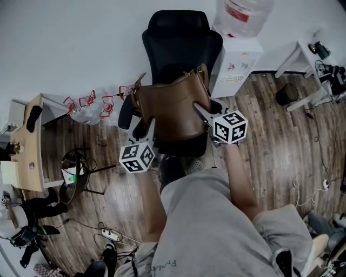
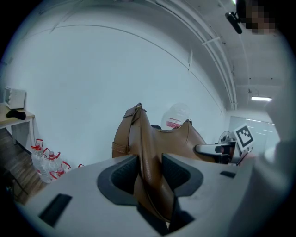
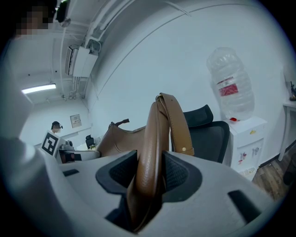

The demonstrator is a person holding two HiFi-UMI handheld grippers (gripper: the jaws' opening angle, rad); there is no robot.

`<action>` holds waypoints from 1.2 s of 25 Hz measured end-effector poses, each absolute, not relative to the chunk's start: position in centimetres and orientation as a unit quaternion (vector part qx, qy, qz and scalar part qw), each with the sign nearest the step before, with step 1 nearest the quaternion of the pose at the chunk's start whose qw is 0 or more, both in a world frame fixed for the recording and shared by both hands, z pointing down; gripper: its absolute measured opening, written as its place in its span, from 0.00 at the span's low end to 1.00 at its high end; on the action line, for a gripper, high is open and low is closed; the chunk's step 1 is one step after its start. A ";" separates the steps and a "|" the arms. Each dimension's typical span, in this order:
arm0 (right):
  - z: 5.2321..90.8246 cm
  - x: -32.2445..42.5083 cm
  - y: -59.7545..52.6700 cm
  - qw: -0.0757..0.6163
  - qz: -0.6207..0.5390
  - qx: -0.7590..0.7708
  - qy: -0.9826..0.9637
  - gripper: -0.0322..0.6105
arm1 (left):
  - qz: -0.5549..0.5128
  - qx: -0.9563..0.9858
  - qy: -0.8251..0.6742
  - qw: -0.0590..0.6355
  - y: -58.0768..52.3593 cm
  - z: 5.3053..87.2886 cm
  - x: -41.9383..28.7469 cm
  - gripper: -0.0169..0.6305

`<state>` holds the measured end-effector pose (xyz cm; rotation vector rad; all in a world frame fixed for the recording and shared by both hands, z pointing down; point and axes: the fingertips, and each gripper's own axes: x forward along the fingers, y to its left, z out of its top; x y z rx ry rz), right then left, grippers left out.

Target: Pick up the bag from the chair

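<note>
A brown leather bag hangs in front of the black office chair, held up between both grippers. My left gripper is shut on the bag's left edge; the leather is pinched between its dark pads. My right gripper is shut on the bag's right edge, where the strap rises above the jaws. In the left gripper view the right gripper's marker cube shows beyond the bag. The chair seat is mostly hidden behind the bag.
A white water dispenser with a bottle stands right of the chair. Red-capped bottles lie by the wall at left. A wooden desk and stool are at left; cables and a power strip lie on the floor.
</note>
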<state>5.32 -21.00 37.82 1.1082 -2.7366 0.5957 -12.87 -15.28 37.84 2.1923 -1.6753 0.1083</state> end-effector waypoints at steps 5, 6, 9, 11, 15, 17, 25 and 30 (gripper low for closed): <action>37.8 5.4 -20.9 0.064 0.198 0.365 -0.907 0.32 | 0.036 0.778 -0.598 0.189 -15.2 37.8 -12.8 0.26; 37.8 5.5 -20.9 0.063 0.199 0.365 -0.908 0.32 | 0.037 0.778 -0.598 0.189 -15.2 37.8 -12.8 0.26; 37.8 5.4 -20.8 0.062 0.200 0.362 -0.908 0.32 | 0.040 0.777 -0.599 0.188 -15.1 37.7 -12.9 0.25; 37.8 5.3 -20.8 0.061 0.200 0.360 -0.909 0.32 | 0.040 0.777 -0.601 0.186 -15.1 37.6 -13.0 0.25; 38.0 5.3 -20.8 0.060 0.201 0.357 -0.910 0.31 | 0.041 0.775 -0.603 0.185 -15.1 37.6 -13.1 0.23; 38.0 5.3 -20.9 0.059 0.201 0.356 -0.911 0.31 | 0.040 0.775 -0.603 0.185 -15.1 37.6 -13.1 0.23; 38.0 5.0 -21.0 0.063 0.200 0.352 -0.912 0.31 | 0.040 0.774 -0.605 0.183 -15.1 37.4 -13.4 0.23; 38.0 5.3 -20.9 0.060 0.198 0.356 -0.911 0.31 | 0.034 0.775 -0.605 0.182 -14.9 37.3 -13.1 0.23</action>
